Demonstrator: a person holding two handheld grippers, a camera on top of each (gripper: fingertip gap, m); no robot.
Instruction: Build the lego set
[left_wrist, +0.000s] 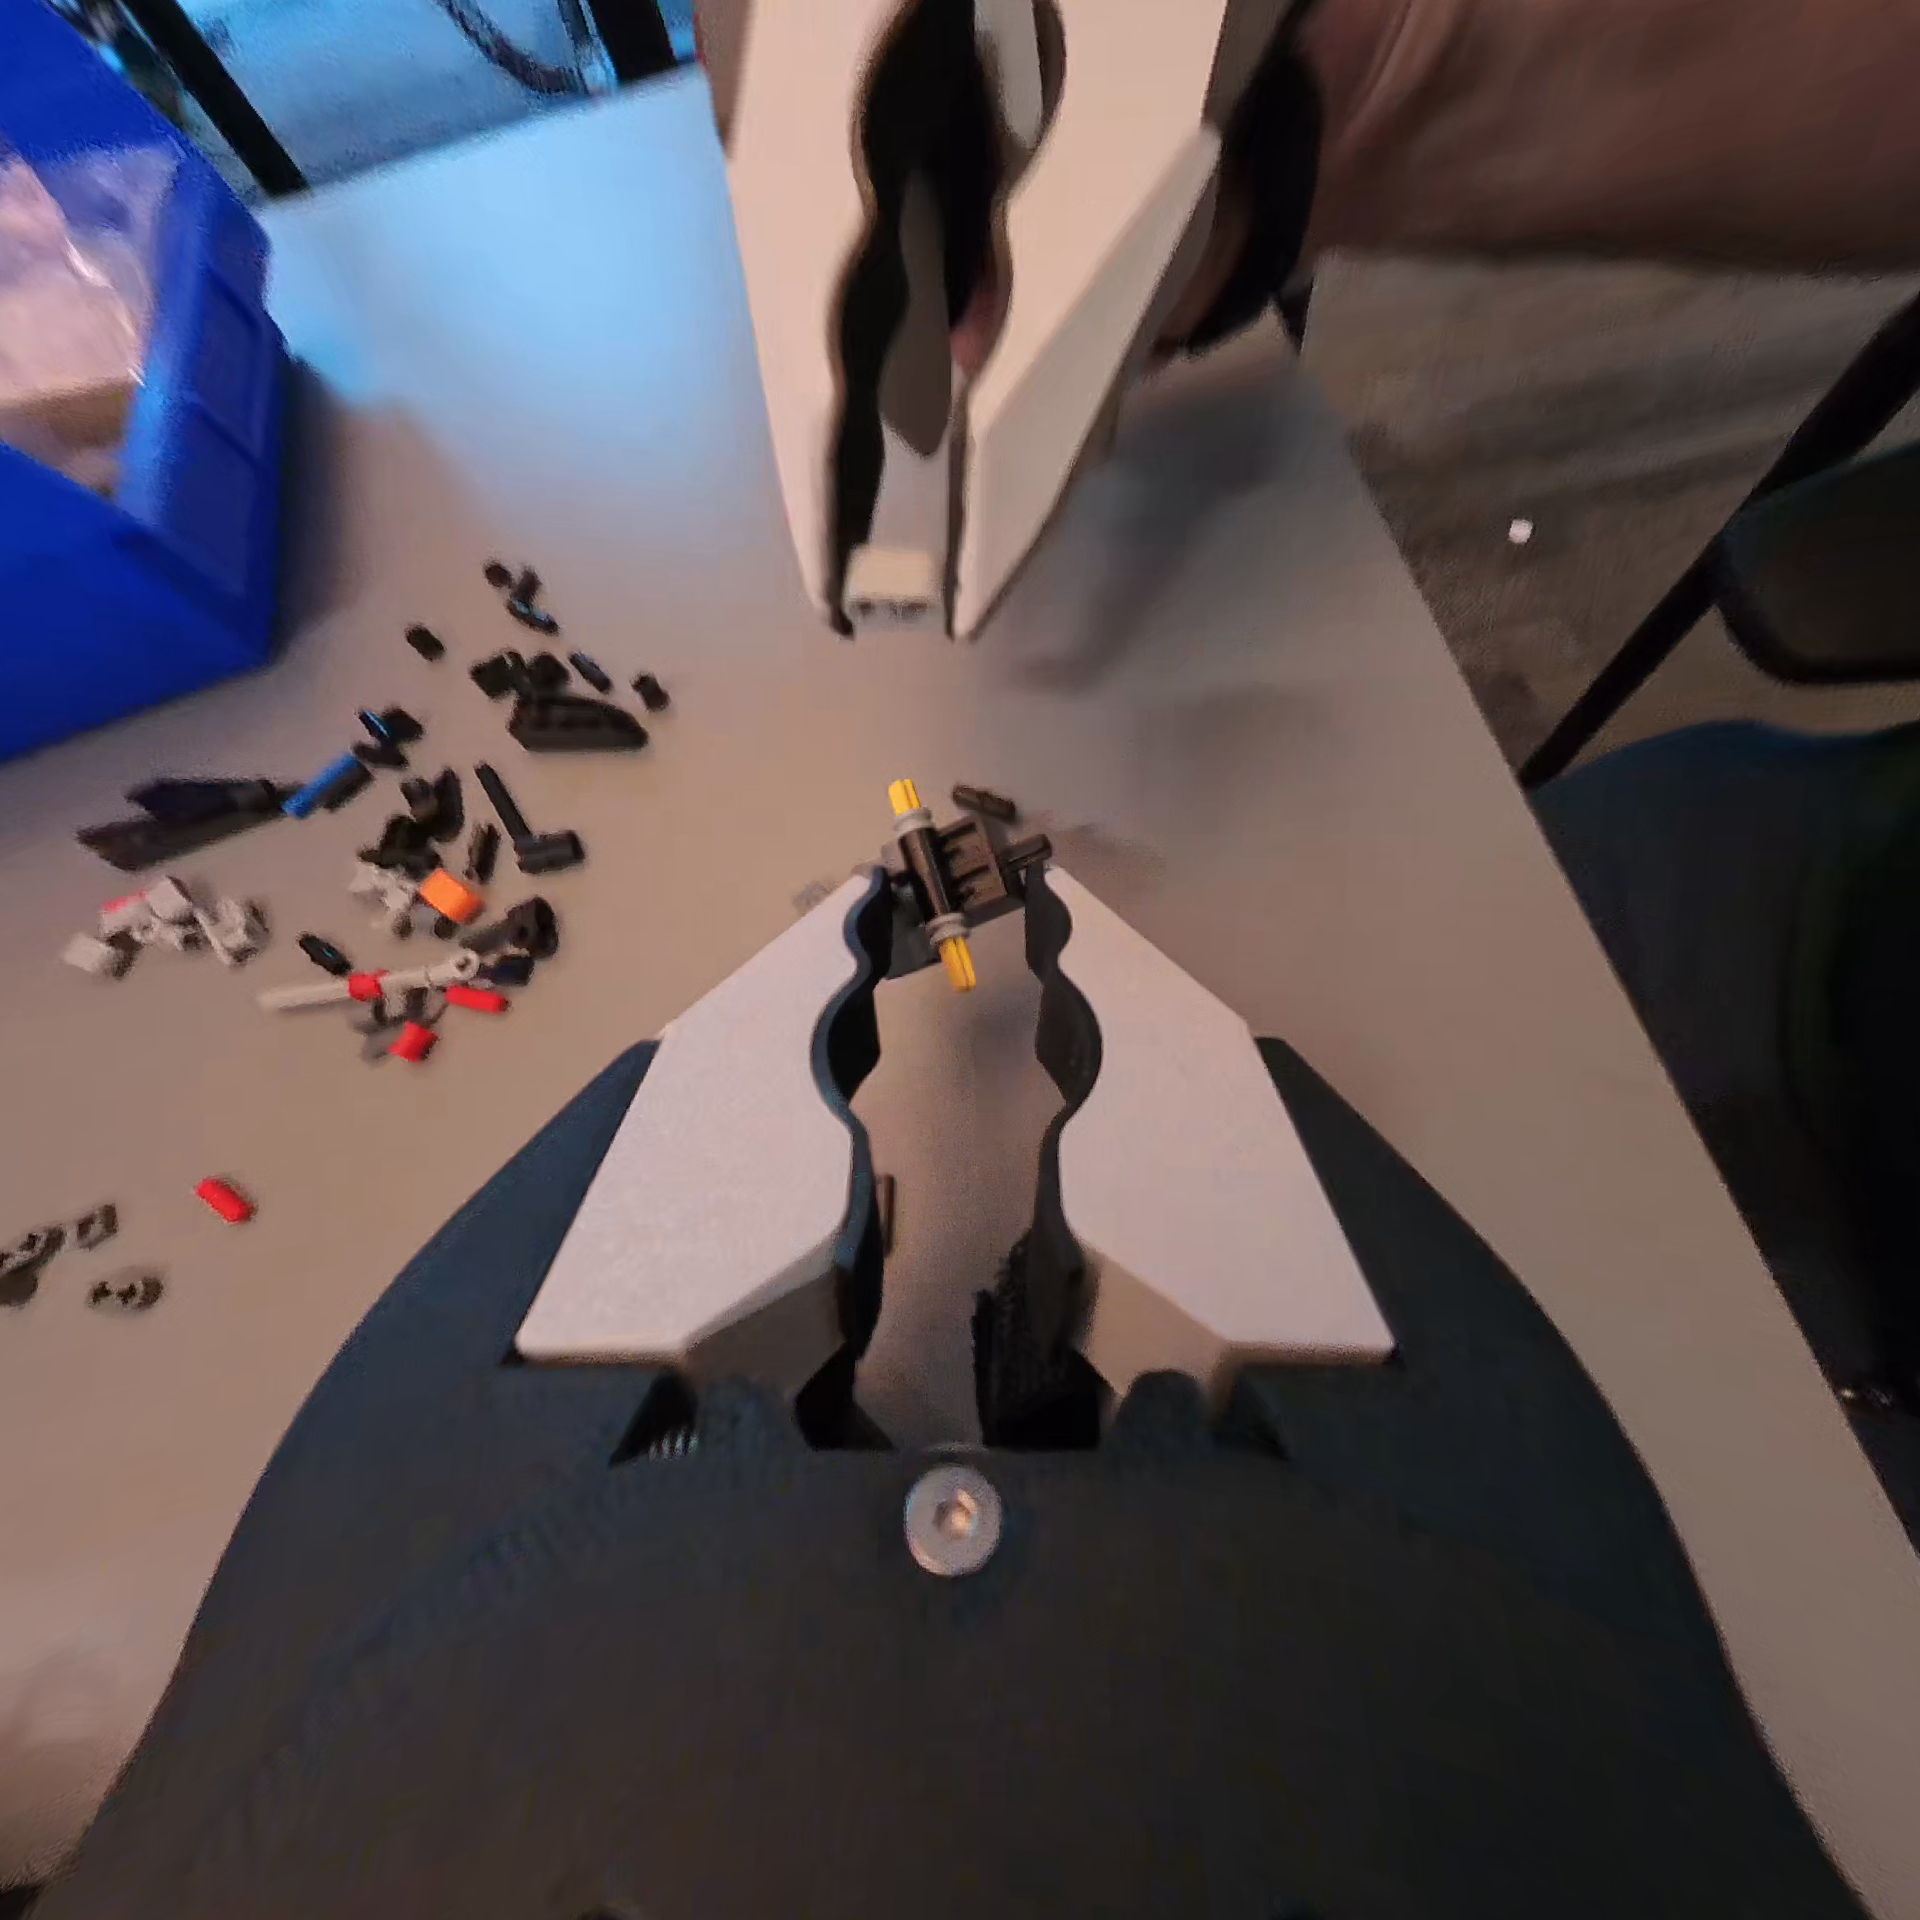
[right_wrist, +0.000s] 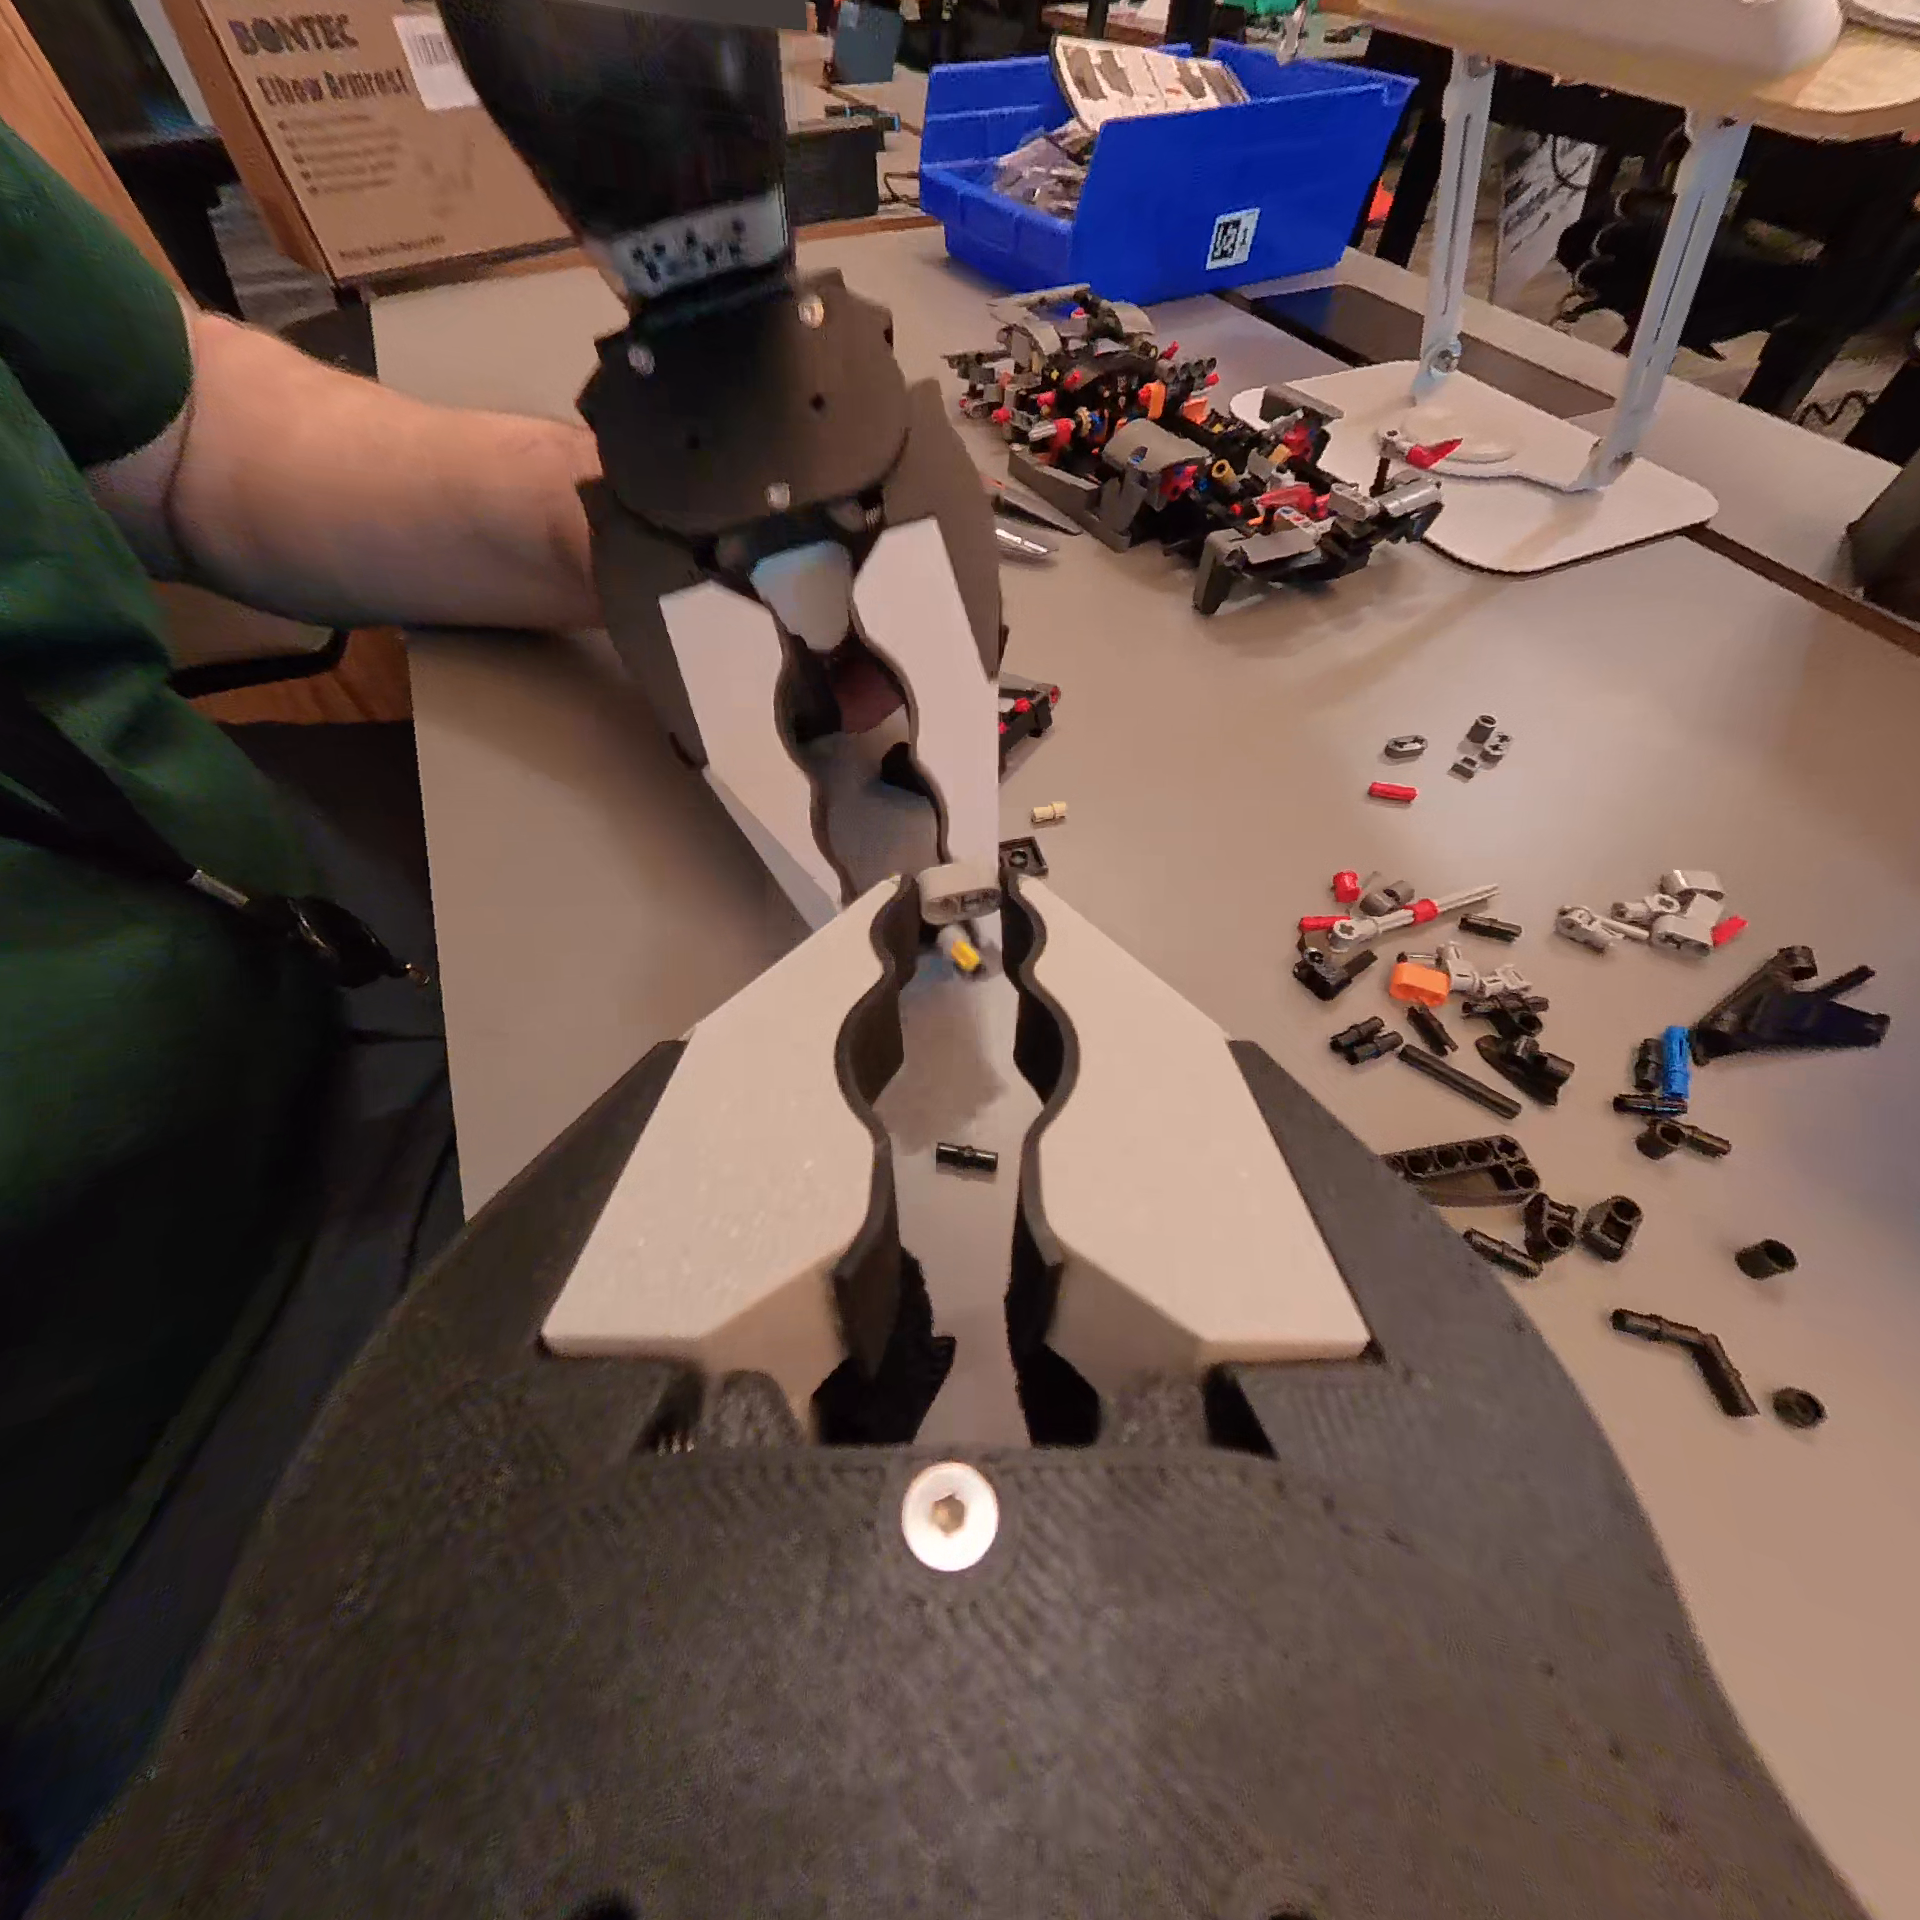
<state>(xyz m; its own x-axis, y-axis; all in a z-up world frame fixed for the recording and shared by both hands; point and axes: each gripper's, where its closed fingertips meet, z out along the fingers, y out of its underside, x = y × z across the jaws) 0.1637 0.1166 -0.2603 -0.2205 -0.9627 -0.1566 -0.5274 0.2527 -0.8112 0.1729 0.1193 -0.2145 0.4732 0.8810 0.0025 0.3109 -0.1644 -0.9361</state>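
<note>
My left gripper (left_wrist: 956, 883) is shut on a small black assembly (left_wrist: 951, 868) with a yellow axle (left_wrist: 956, 961) through it, held just above the grey table (left_wrist: 1195, 727). My right gripper (right_wrist: 958, 891) is shut on a light grey beam piece (right_wrist: 956, 894). It also shows from above in the left wrist view (left_wrist: 896, 623), with the grey piece (left_wrist: 888, 582) a little beyond the assembly. In the right wrist view the left gripper's fingers (right_wrist: 935, 707) point down at my right tips, and only the yellow axle end (right_wrist: 964, 956) shows below the grey piece.
Loose black, grey, red, blue and orange pieces (right_wrist: 1507, 1018) lie spread on the table (left_wrist: 416, 862). A partly built car model (right_wrist: 1174, 457), a blue bin (right_wrist: 1164, 177) and a white stand (right_wrist: 1558, 488) sit farther back. A black pin (right_wrist: 966, 1156) lies under my right gripper. The table edge (left_wrist: 1455, 675) is close by. Some 5 centimeters of space lies between my two pairs of fingers. Both grippers' tips are roughly 30 centimeters from the partly built car model (right_wrist: 1174, 457).
</note>
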